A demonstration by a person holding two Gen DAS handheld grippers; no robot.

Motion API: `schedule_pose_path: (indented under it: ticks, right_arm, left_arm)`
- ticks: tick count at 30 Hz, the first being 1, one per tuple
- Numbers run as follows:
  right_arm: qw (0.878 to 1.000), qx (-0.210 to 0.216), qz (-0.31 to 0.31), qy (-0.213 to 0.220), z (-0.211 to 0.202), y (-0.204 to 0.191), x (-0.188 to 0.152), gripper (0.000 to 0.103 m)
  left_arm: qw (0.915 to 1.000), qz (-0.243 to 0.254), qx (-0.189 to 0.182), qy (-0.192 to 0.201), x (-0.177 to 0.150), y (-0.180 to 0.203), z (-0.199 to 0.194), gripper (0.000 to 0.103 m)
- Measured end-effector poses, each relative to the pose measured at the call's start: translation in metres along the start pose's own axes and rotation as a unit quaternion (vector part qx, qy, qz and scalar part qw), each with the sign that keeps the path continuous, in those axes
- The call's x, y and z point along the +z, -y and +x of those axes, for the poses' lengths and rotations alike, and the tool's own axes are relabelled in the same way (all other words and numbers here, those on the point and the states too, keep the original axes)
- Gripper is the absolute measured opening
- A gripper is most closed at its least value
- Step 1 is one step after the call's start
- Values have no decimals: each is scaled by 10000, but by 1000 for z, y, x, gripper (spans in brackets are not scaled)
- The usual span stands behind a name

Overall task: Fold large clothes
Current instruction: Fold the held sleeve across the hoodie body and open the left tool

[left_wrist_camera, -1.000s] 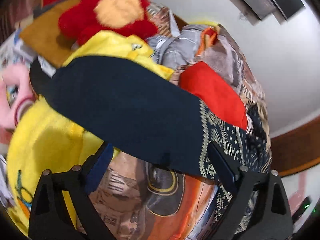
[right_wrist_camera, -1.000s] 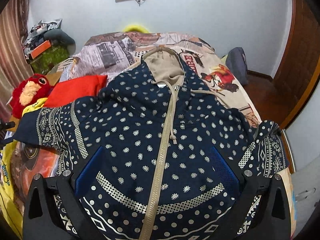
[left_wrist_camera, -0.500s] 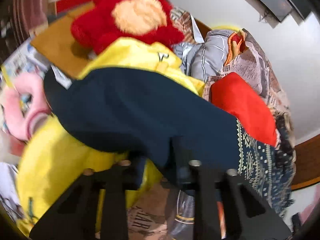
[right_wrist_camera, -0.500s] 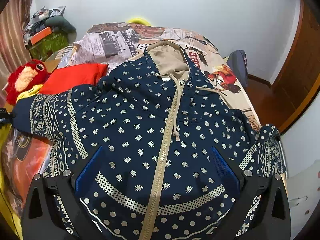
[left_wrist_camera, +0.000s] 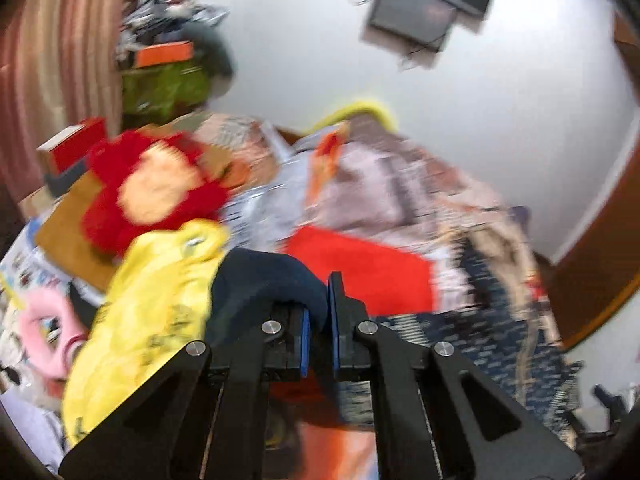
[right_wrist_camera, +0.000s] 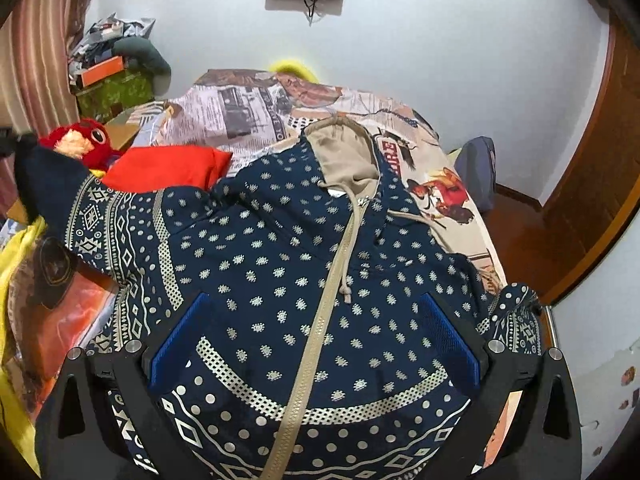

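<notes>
A navy patterned zip hoodie point(right_wrist_camera: 280, 248) with a beige hood lies front-up on the bed. Its left sleeve stretches out to the left, and the plain navy cuff point(right_wrist_camera: 40, 176) is lifted off the bed. My left gripper point(left_wrist_camera: 319, 320) is shut on that cuff point(left_wrist_camera: 260, 280), which bunches over the blue pads. The hoodie body shows blurred at the right of the left wrist view point(left_wrist_camera: 492, 320). My right gripper point(right_wrist_camera: 316, 340) is open and empty, hovering over the hoodie's lower front with the zip between its fingers. The right sleeve point(right_wrist_camera: 516, 312) lies crumpled at the bed's right edge.
A red pillow point(right_wrist_camera: 164, 172) lies beside the left sleeve. A red plush toy point(right_wrist_camera: 80, 142), yellow plush point(left_wrist_camera: 152, 308) and clutter crowd the bed's left side. A wooden door point(right_wrist_camera: 592, 168) stands at the right. A dark bag point(right_wrist_camera: 476, 172) sits by the far right bed edge.
My left gripper closed on the sleeve cuff and lifted it, swinging up toward the room. The right gripper stayed open and eased slightly forward over the hoodie.
</notes>
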State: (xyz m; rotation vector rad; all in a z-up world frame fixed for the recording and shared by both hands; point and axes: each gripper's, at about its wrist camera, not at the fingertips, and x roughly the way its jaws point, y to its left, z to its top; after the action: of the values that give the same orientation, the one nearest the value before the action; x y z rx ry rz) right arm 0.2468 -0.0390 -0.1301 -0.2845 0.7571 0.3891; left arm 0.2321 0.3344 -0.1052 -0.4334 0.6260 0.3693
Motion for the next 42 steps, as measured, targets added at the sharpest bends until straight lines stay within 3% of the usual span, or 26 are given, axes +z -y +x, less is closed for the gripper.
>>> schedule_pose_path:
  ticks: [6,12,16,22,29,32,34,37,42]
  right_arm:
    - [9997,28,216,125,-6,25,-3,103]
    - [9990,-49,398,199,-9,55,-12,103]
    - [9981,-164,576,148,-7,79,-22,103]
    - [9954,-329,900,14,-8,113,-41,103]
    - [9904,-247,1352,-130,-10,142,-59,103]
    - [9896,-272,1401,-176,-13,146,-63,103]
    - [9899,-315,1367,-184,-16,146,-64,103]
    - [9915,-388,1232,-181,-21,142,-62,103]
    - [9945,-419,948,-147,-26,128,-54,103]
  left_arm:
    - [9953,448,-854,35,12,98,-2,6]
    - [9814,910,-1684,-116,2,205,8,6]
    - [9679,1361,-2073,-396,-24,278,22,6]
    - [9432,2187,-2174,-1236,-95,351,61,6]
    - [9084,2742,-2121,-2338,-177,378,98,8]
    - [8948,2940,-2027,-2679,-194,379,107,21]
    - [8938,2977,-1995,-2698,-199,376,104,33]
    - [8952,3064,-2020,-2527,-190,367,88,41]
    - [9110,3058,-1942,-1969,-153,338,51,63]
